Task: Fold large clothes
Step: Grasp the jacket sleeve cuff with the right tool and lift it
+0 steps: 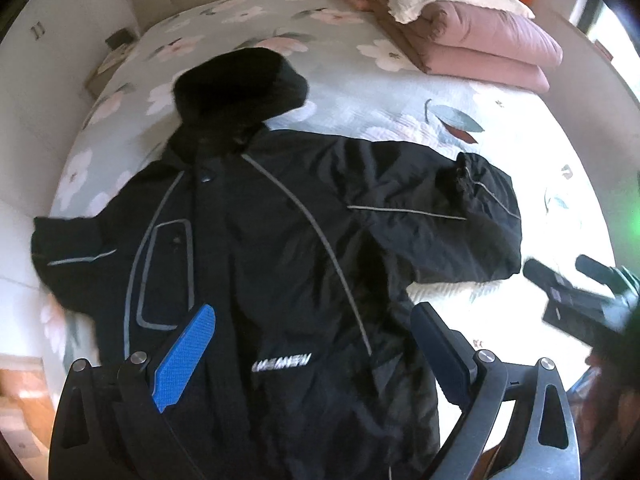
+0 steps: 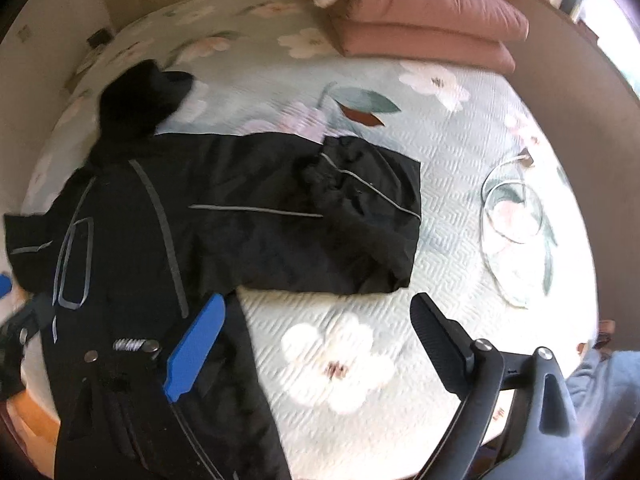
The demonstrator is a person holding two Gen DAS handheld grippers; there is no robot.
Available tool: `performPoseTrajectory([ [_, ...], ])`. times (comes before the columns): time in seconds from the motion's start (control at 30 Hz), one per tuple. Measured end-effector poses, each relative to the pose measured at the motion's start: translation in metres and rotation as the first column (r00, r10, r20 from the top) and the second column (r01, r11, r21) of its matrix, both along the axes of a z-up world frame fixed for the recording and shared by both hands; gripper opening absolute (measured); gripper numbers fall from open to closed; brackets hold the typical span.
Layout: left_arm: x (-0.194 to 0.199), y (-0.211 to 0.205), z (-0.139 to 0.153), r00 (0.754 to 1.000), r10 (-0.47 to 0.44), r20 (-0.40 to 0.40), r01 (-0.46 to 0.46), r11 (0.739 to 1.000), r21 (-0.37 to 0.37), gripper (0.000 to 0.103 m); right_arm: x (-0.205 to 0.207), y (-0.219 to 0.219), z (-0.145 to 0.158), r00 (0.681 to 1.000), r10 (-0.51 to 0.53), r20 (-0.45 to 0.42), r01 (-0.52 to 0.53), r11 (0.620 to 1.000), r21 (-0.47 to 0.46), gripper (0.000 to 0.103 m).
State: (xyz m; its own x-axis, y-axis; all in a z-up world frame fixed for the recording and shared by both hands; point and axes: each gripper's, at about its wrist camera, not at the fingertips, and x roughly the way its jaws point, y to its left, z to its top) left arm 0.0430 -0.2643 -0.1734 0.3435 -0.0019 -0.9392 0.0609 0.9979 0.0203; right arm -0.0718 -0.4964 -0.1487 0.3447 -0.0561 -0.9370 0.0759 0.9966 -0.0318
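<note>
A black hooded jacket (image 1: pixel 272 240) with grey piping lies spread face up on the flowered bed, hood toward the headboard. One sleeve is folded back on itself to the right (image 2: pixel 352 216). My left gripper (image 1: pixel 314 312) hangs open above the jacket's lower front, nothing between its blue and dark fingers. My right gripper (image 2: pixel 318 304) is open above the bedspread, just below the folded sleeve, its blue finger over the jacket's side edge. It shows too in the left wrist view at the right edge (image 1: pixel 576 276).
Folded pink quilts and a cream pillow (image 1: pixel 472 32) are stacked at the bed's far right. A clear plastic loop or cable (image 2: pixel 516 216) lies on the bedspread (image 2: pixel 340 360) to the right. A person's blue trouser leg (image 2: pixel 600 384) stands at the lower right. Walls close in on the left.
</note>
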Motion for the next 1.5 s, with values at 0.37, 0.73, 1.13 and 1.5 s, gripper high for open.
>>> performPoseTrajectory([
  [0.37, 0.039, -0.040, -0.090, 0.997, -0.065, 0.034, 0.063, 0.996, 0.056, 0.098, 0.103, -0.038, -0.106, 0.996, -0.060, 0.067, 0.063, 0.997, -0.035, 0.084],
  [0.73, 0.053, -0.052, -0.134, 0.996, -0.081, -0.020, 0.082, 0.995, 0.056, 0.098, 0.150, -0.043, -0.160, 0.995, -0.103, -0.003, 0.103, 0.993, -0.052, 0.021],
  [1.13, 0.101, -0.114, -0.167, 0.974, -0.228, -0.004, 0.228, 0.974, -0.006, 0.096, 0.042, -0.227, -0.064, 0.920, -0.359, 0.156, 0.369, 0.929, -0.039, 0.020],
  [1.5, 0.115, -0.133, -0.204, 0.974, -0.228, -0.011, 0.228, 0.973, 0.030, 0.099, 0.034, -0.335, -0.190, 0.862, -0.500, -0.080, 0.501, 0.818, 0.282, 0.021],
])
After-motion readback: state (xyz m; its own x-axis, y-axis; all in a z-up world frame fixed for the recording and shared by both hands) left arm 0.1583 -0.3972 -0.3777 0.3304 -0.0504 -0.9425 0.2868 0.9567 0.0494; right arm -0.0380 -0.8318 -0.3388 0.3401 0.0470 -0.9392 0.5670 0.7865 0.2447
